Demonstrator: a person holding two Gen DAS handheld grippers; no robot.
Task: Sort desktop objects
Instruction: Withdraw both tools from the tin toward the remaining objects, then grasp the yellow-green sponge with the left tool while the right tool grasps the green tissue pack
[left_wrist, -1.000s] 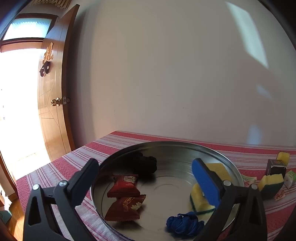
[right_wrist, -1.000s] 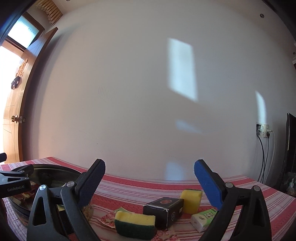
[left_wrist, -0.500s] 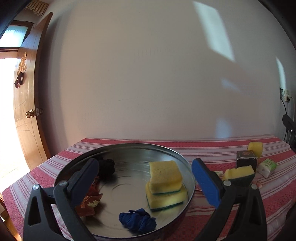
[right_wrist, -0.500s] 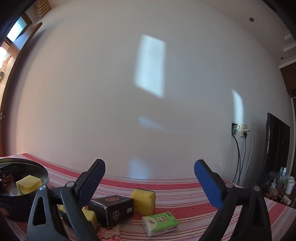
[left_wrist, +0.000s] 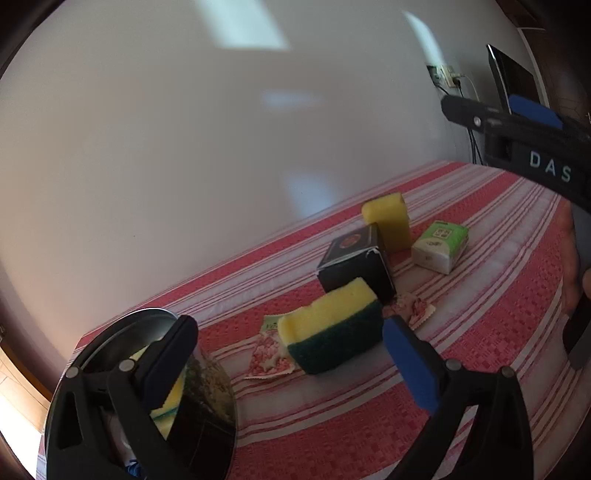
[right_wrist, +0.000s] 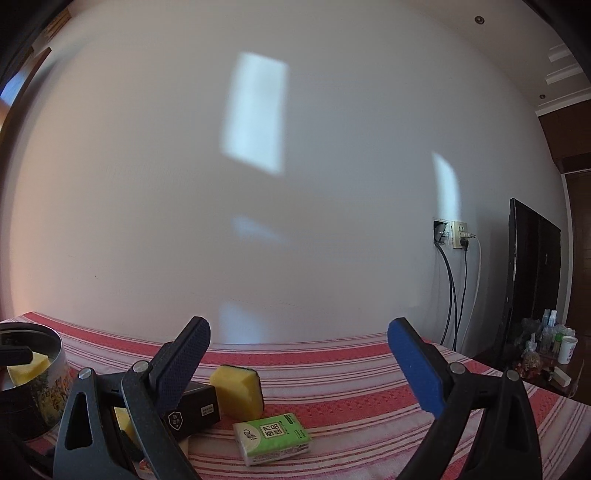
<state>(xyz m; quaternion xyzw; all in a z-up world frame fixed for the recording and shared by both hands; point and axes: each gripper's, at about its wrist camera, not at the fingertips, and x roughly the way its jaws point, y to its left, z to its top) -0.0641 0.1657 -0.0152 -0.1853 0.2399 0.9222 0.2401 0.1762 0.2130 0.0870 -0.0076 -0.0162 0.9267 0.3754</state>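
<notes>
— While both tools hang above the table, how do the jaws stand?

— The left gripper (left_wrist: 291, 360) has its jaws wide apart, nothing between them. The right gripper (right_wrist: 299, 363) likewise: jaws spread, nothing held. In the left view the right tool shows at the upper right edge, a person's hand (left_wrist: 570, 258) behind it.

— What lies nearest the left tool?

— A yellow sponge with green backing (left_wrist: 332, 328) lies on the striped tablecloth (left_wrist: 480, 332), just ahead of the blue pad. It rests partly on snack wrappers (left_wrist: 269, 356). Just behind it stands a black box (left_wrist: 351, 260), touching or nearly touching the sponge; I cannot tell which.

— And beyond?

— A second yellow sponge (left_wrist: 388, 221) stands on edge just beside the box, on its far side. A green tissue pack (left_wrist: 439, 245) lies near that sponge, apart from it. From the right view, the tissue pack sits between the open fingers, low in the frame.

— The container?

— A round metal tin (left_wrist: 207, 387) stands at the left end of the cloth, yellow sponges inside it, partly hidden by the left finger. Its remaining contents are obscured.

— Surroundings?

— A plain wall (right_wrist: 295, 184) runs behind the table; an outlet with cables (right_wrist: 456, 236) and a dark screen (right_wrist: 532, 266) stand to the right.
</notes>
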